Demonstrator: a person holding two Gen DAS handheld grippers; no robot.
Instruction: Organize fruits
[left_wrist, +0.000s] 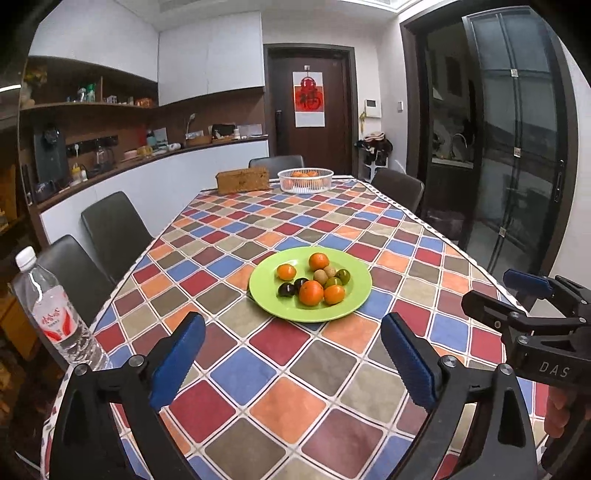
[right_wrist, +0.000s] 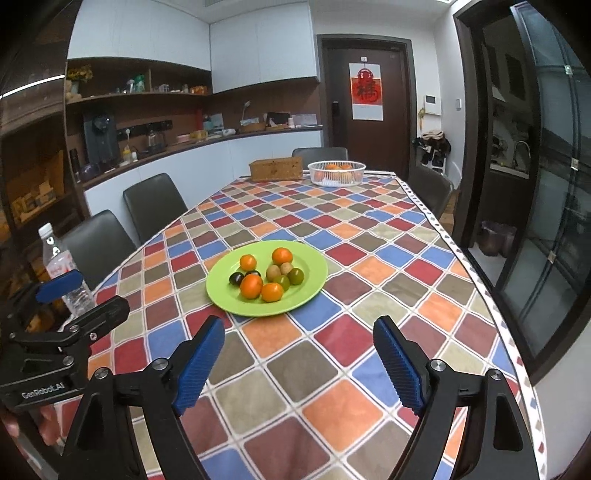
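Observation:
A green plate (left_wrist: 354, 295) (right_wrist: 310, 266) sits mid-table and holds several fruits: oranges (left_wrist: 311, 292) (right_wrist: 251, 286), green fruits (left_wrist: 342, 276) (right_wrist: 296, 276), dark plums (left_wrist: 286, 289) (right_wrist: 236, 278) and brown kiwis (left_wrist: 320, 276) (right_wrist: 273, 272). A white basket (left_wrist: 305, 181) (right_wrist: 336, 172) with oranges stands at the far end. My left gripper (left_wrist: 293, 339) is open and empty, short of the plate. My right gripper (right_wrist: 299, 343) is open and empty, also short of the plate; it shows at the right edge of the left wrist view (left_wrist: 517, 295).
A checkered cloth covers the table (left_wrist: 258, 387) (right_wrist: 369, 369). A water bottle (left_wrist: 55, 314) (right_wrist: 64, 269) stands at the near left edge. A woven box (left_wrist: 242, 180) (right_wrist: 276, 168) sits beside the basket. Dark chairs (left_wrist: 110, 229) (right_wrist: 155, 203) line the sides.

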